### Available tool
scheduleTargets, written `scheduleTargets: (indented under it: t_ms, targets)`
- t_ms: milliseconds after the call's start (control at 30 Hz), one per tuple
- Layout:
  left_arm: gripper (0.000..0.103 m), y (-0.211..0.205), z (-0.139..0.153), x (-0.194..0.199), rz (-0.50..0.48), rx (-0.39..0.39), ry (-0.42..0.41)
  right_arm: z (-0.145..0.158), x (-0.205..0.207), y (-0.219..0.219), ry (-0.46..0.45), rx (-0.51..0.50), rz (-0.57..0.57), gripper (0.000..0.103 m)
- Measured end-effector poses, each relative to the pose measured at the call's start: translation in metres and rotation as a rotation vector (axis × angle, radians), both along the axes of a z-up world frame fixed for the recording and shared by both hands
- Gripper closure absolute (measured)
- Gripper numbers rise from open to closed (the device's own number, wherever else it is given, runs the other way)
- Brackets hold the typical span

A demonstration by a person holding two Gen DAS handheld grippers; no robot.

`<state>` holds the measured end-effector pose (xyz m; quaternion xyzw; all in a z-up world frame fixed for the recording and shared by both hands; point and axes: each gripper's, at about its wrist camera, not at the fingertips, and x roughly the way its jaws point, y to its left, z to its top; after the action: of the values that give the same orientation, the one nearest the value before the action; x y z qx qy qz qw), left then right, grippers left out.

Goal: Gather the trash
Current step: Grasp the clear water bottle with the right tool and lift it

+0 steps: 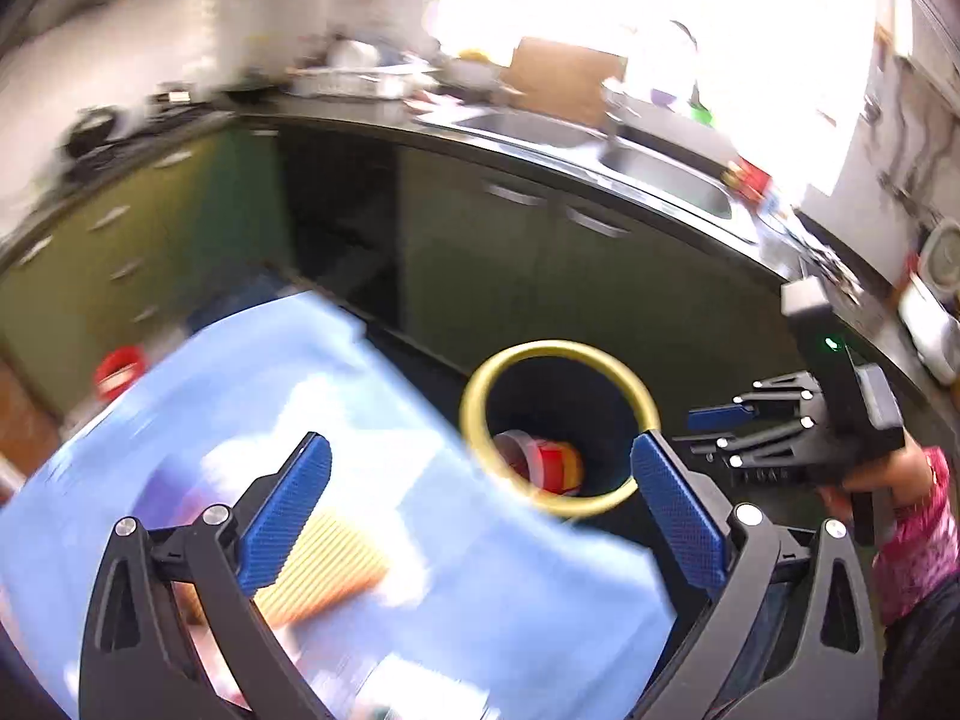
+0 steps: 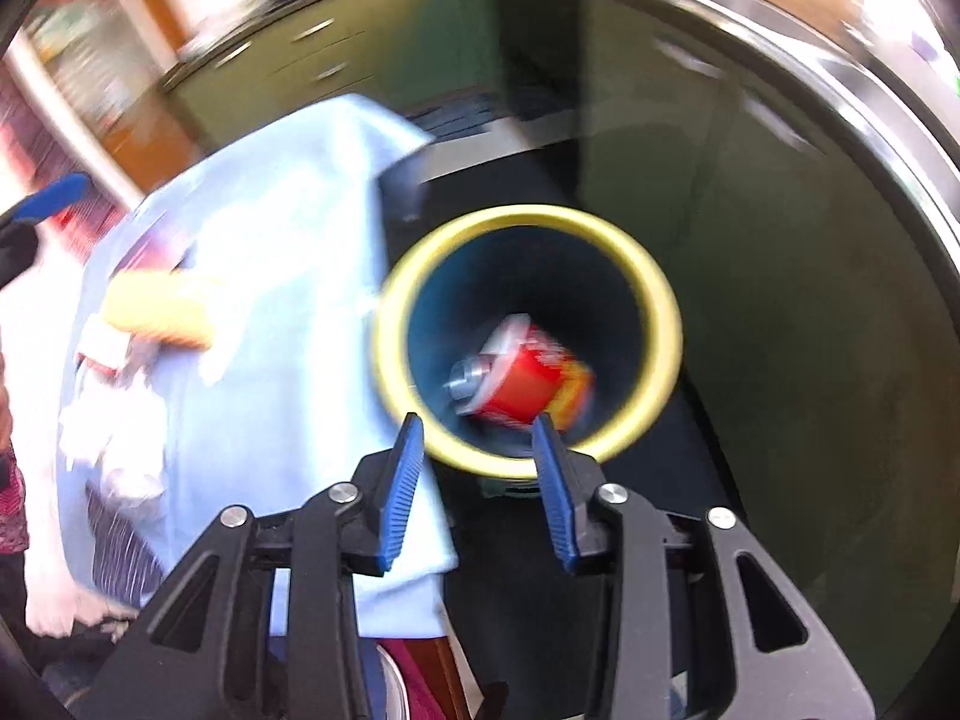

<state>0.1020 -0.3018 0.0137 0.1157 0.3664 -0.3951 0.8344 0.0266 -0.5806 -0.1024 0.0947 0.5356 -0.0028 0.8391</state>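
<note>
Yellow-rimmed bin stood just beside the blue-clothed table edge, red can inside, dark cabinets close behind, right gripper released above the rim, left gripper spread wide, both empty.

Bin: dark inside, yellow rim. Can in it: red, silver end. Cloth on bench: pale blue. Cabinet doors: olive green. Gripper pads: blue, ribbed

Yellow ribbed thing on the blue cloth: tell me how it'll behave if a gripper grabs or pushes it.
The yellow ribbed thing looks like thin corrugated packaging, so probably light and easily crushed. Its ridges should help the pads grip. Pushed, it may drag the loose blue cloth rather than slide. Blur hides detail.
</note>
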Motion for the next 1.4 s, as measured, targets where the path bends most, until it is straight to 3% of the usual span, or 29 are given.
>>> scheduleTargets:
  t_ms: [100,233,300,500,833,1033,1400]
  targets:
    - [0.004,0.09,-0.006,-0.026,0.145,0.002,-0.03,0.002,0.017,0.054,0.019,0.018,0.155,0.067]
    - [0.004,0.174,-0.024,-0.05,0.308,0.026,-0.022,0.007,0.033,0.122,0.048,0.055,0.325,0.063]
    - [0.004,0.208,-0.035,-0.06,0.385,0.03,-0.013,0.008,0.038,0.154,0.065,0.068,0.394,0.057]
    - [0.004,0.269,-0.061,-0.08,0.481,0.019,-0.014,-0.009,0.06,0.228,0.174,0.028,0.501,0.045]
    - [0.004,0.275,-0.058,-0.09,0.491,0.013,-0.091,-0.057,0.081,0.275,0.298,-0.059,0.526,0.036]
    - [0.004,0.274,-0.06,-0.088,0.489,0.03,-0.093,-0.078,0.085,0.288,0.351,-0.1,0.532,0.035]
    - [0.004,0.275,-0.067,-0.08,0.494,0.032,-0.081,-0.083,0.066,0.301,0.307,-0.191,0.553,0.041]
